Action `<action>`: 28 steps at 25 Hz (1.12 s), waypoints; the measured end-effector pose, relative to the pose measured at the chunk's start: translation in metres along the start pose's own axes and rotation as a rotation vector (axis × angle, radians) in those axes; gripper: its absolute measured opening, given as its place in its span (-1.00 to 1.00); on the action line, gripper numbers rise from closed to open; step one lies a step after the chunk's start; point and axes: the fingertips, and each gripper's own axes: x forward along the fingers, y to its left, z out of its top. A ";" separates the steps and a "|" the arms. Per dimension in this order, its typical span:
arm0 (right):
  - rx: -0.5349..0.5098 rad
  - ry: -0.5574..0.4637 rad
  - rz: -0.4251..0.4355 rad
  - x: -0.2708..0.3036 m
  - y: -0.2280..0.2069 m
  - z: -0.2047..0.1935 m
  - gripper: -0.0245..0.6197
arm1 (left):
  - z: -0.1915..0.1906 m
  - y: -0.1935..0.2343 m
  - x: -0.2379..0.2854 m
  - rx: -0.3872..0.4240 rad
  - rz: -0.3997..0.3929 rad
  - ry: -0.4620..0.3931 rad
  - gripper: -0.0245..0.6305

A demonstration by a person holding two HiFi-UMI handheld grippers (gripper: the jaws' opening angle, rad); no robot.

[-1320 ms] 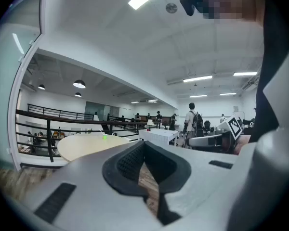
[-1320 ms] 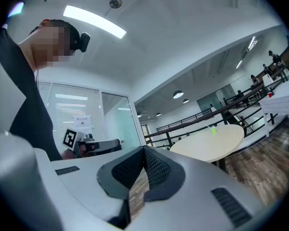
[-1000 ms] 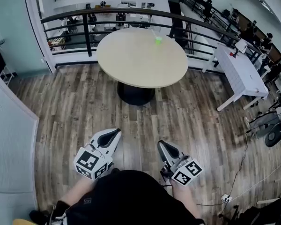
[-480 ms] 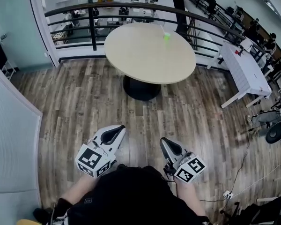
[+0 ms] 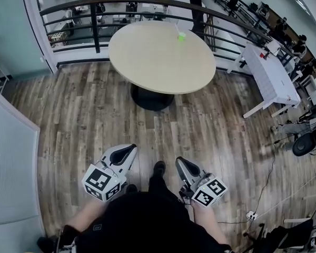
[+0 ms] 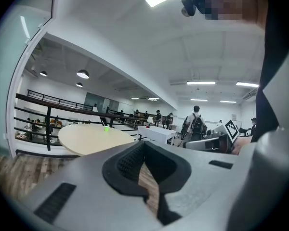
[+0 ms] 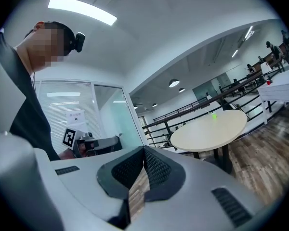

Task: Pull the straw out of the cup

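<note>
A small green cup (image 5: 181, 36) stands near the far edge of a round beige table (image 5: 147, 62), well ahead of me. Its straw is too small to make out. The same cup shows as a green speck in the left gripper view (image 6: 106, 128) and in the right gripper view (image 7: 213, 115). My left gripper (image 5: 127, 151) and right gripper (image 5: 180, 163) are held low, close to my body, over the wooden floor and far from the table. Both point toward the table with jaws shut and nothing between them (image 6: 144, 146) (image 7: 144, 150).
A black railing (image 5: 147, 4) runs behind the table. A white rectangular table (image 5: 271, 78) stands to the right, with chairs and cables (image 5: 300, 141) beyond it. A pale wall (image 5: 10, 162) is on the left. My shoe (image 5: 159, 167) shows between the grippers. People stand far off.
The view has shifted as I step toward the table, and a shoe now shows between the grippers. Both grippers stay shut and keep their places in front of my body.
</note>
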 end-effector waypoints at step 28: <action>0.115 0.008 0.017 0.013 -0.307 0.092 -0.86 | 0.040 0.027 0.349 -0.012 -0.026 0.065 -0.90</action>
